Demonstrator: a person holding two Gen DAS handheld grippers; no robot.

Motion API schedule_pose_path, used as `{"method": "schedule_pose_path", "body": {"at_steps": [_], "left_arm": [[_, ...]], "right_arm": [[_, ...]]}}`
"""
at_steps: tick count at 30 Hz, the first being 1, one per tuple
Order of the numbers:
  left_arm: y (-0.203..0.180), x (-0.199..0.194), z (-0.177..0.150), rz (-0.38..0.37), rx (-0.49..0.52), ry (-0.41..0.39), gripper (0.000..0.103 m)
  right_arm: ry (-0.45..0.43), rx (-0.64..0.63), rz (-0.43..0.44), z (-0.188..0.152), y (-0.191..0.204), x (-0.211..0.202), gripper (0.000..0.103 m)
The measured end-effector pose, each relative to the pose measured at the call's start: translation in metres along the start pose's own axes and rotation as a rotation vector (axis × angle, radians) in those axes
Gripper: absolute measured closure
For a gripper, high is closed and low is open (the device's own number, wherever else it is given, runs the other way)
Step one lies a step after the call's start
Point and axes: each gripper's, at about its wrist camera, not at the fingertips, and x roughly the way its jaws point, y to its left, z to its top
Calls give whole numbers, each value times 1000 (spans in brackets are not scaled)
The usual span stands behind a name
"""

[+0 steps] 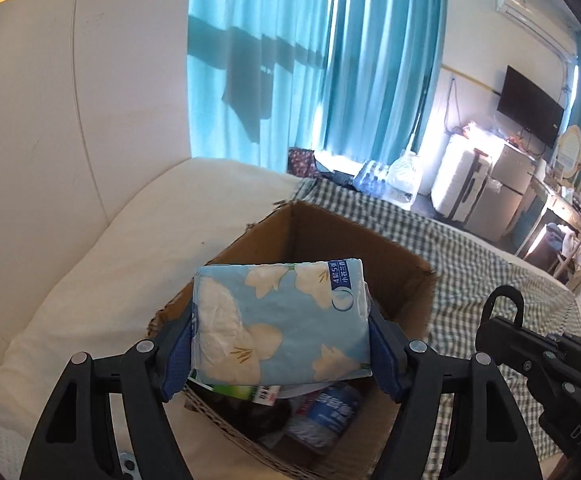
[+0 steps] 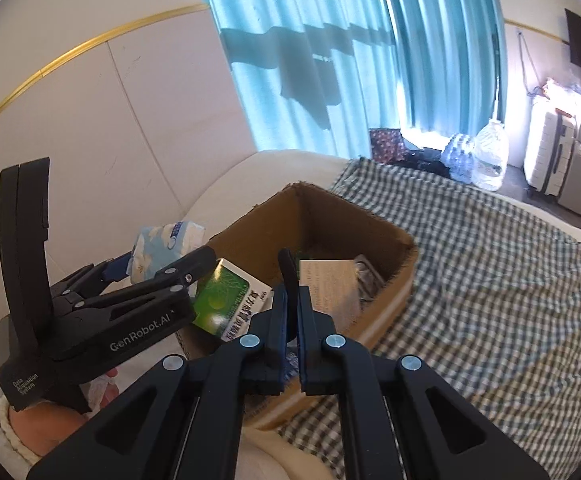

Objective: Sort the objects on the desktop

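My left gripper (image 1: 280, 324) is shut on a light blue tissue pack with white flowers (image 1: 282, 320) and holds it above the near-left part of an open cardboard box (image 1: 330, 232). In the right wrist view the left gripper (image 2: 158, 258) holds the tissue pack (image 2: 162, 244) over the box's left rim (image 2: 250, 216). The box holds a green carton (image 2: 226, 300), a beige packet (image 2: 330, 284) and a water bottle (image 1: 326, 416). My right gripper (image 2: 292, 280) is shut and empty, just above the box's near edge. Its body shows at the lower right of the left wrist view (image 1: 538, 364).
The box stands on a bed with a checked green-white blanket (image 2: 490, 280) and a white pillow (image 1: 110, 260) by a padded headboard (image 1: 70, 100). Blue curtains (image 1: 310, 60), water bottles (image 2: 474, 160), a white suitcase (image 2: 550, 152) and a wall TV (image 1: 530, 108) are beyond the bed.
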Motion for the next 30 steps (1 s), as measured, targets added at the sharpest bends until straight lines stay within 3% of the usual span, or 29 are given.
{"method": "schedule_pose_path", "body": {"at_steps": [7, 13, 14, 15, 16, 17, 20, 22, 28, 30], "left_arm": [[19, 39, -14, 11, 22, 72, 29], [15, 55, -16, -7, 71, 113, 26], [13, 55, -17, -17, 78, 119, 22], [12, 56, -17, -24, 85, 126, 17], [9, 57, -18, -25, 102, 136, 5], [6, 57, -20, -4, 124, 145, 1], [3, 58, -27, 50, 182, 162, 1], [7, 55, -33, 58, 170, 174, 1], [10, 21, -41, 44, 104, 105, 1], [3, 4, -47, 4, 94, 67, 0]], "right_arm": [[65, 39, 10, 1, -3, 55, 99], [90, 76, 8, 2, -15, 76, 94], [92, 88, 1, 3, -18, 78, 73], [88, 107, -13, 4, -20, 79, 33], [76, 133, -36, 4, -25, 78, 14], [55, 151, -63, 6, -28, 75, 3], [-17, 170, -137, 5, -36, 58, 3], [-52, 169, -183, 1, -44, 42, 3], [-120, 204, -314, -43, -69, -15, 1], [-110, 200, -366, -63, -74, -30, 0]]}}
